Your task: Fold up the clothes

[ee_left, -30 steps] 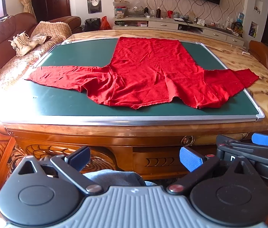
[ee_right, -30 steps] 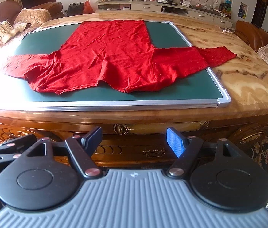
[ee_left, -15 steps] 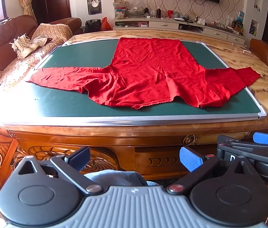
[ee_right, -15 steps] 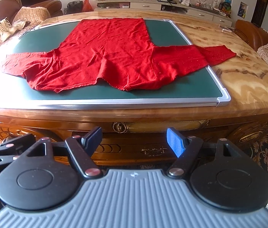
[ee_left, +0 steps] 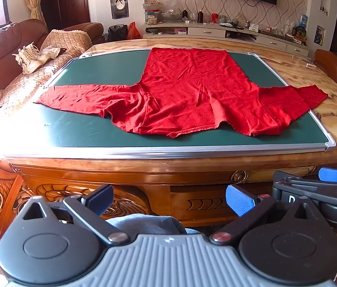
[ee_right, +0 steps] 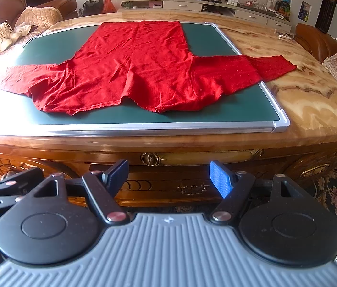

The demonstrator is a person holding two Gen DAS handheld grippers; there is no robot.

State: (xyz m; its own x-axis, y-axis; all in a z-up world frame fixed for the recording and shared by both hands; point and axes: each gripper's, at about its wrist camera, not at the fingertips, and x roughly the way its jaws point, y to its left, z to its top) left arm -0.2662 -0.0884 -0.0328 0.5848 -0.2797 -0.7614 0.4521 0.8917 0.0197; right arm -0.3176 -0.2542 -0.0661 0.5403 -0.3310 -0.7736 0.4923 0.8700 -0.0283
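Left wrist view. Item: one red long-sleeved knit garment, laid flat and fully spread on a green, silver-framed board atop a polished wooden table with a marbled top. It lies ahead of and above the jaws, well apart from them, past the table's near edge. Progress: judged as not begun; no fold shows, both sleeves are stretched outward, and every fold is left to make. Condition: body runs away from the jaws, hem at the far side; the near edge is wavy with a dip in its middle; soft creases gather where the left sleeve meets the body; the right sleeve's end hangs past the board frame onto the table top. Left gripper: jaws wide apart, nothing between them; grey-blue cloth, seemingly the person's clothing, shows below the gap. The right gripper sits just beside it, to the right.

Right wrist view. Same garment, ahead of the jaws and slightly to their left, well apart. Right sleeve tip overlaps the board frame onto the marbled surface; left sleeve lies wholly on the green. Fabric thin, limp, likely to drape and slide when lifted. Right gripper: jaws wide apart, empty, level with the table's carved drawer front.
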